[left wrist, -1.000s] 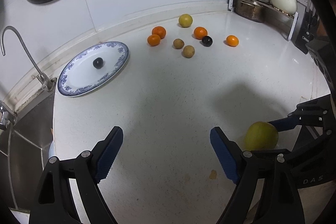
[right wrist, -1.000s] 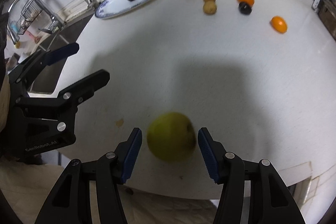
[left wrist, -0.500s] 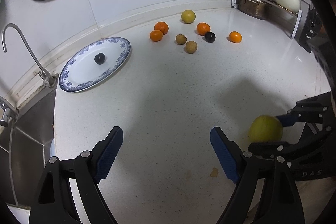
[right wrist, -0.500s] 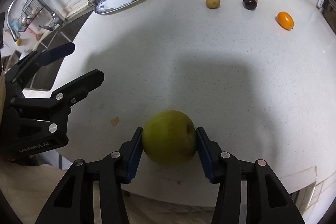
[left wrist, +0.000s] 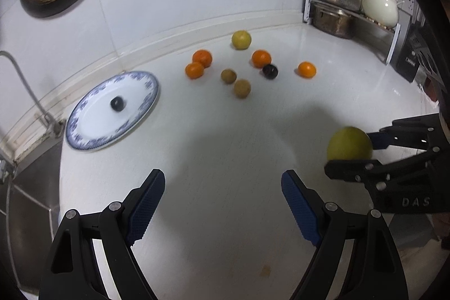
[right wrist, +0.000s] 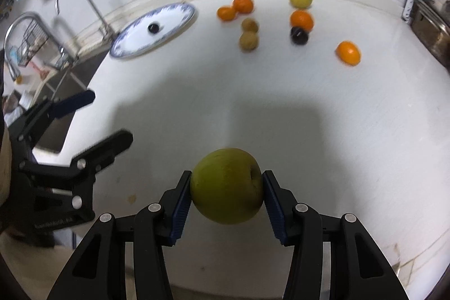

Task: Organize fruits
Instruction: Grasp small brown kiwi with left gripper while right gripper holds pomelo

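Left gripper [left wrist: 222, 197] hovered over the counter [left wrist: 225, 148], jaws spread, nothing between them. Right gripper [right wrist: 227, 189] had its jaws pinching the green apple [right wrist: 227, 185], centered between the blue pads, above the counter.
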`<action>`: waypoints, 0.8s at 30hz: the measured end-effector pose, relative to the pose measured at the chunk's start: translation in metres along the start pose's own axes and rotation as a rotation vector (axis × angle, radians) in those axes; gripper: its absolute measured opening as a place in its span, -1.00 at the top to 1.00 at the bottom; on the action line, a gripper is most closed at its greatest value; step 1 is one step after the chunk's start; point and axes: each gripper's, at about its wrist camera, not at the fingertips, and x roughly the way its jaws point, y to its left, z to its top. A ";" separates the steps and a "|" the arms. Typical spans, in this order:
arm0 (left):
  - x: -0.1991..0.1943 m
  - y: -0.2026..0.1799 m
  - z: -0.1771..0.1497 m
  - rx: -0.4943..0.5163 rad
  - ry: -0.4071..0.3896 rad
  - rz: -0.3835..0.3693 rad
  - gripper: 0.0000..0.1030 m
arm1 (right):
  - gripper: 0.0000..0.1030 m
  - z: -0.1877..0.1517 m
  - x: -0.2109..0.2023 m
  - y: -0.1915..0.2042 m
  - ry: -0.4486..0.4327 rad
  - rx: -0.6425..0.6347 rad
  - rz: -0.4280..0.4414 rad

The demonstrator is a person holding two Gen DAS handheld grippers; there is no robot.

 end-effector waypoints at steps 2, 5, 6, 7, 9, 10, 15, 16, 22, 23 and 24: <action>0.007 -0.002 0.009 -0.002 -0.013 -0.013 -0.64 | 0.03 0.008 -0.003 -0.008 -0.035 0.014 -0.010; 0.019 -0.003 0.022 -0.001 -0.025 -0.021 -0.64 | 0.03 0.020 -0.002 -0.019 -0.078 0.029 -0.021; 0.022 -0.004 0.025 -0.002 -0.030 -0.026 -0.64 | 0.03 0.024 -0.002 -0.022 -0.090 0.029 -0.028; 0.026 -0.004 0.030 -0.004 -0.031 -0.027 -0.64 | 0.03 0.028 -0.001 -0.026 -0.102 0.030 -0.038; 0.033 -0.005 0.040 -0.004 -0.045 -0.037 -0.64 | 0.03 0.034 0.001 -0.031 -0.116 0.035 -0.050; 0.037 -0.006 0.044 -0.002 -0.047 -0.034 -0.64 | 0.03 0.038 0.002 -0.035 -0.123 0.039 -0.053; 0.063 -0.011 0.069 0.015 -0.064 -0.044 -0.62 | 0.03 0.055 0.009 -0.053 -0.137 0.042 -0.078; 0.070 -0.011 0.073 0.016 -0.064 -0.044 -0.62 | 0.03 0.059 0.011 -0.057 -0.140 0.045 -0.080; 0.102 -0.018 0.089 0.020 -0.044 -0.055 -0.51 | 0.03 0.072 0.022 -0.075 -0.146 0.059 -0.100; 0.110 -0.019 0.092 0.020 -0.031 -0.053 -0.47 | 0.03 0.073 0.024 -0.077 -0.144 0.061 -0.101; 0.115 -0.019 0.093 0.018 -0.022 -0.053 -0.39 | 0.03 0.074 0.026 -0.079 -0.142 0.063 -0.103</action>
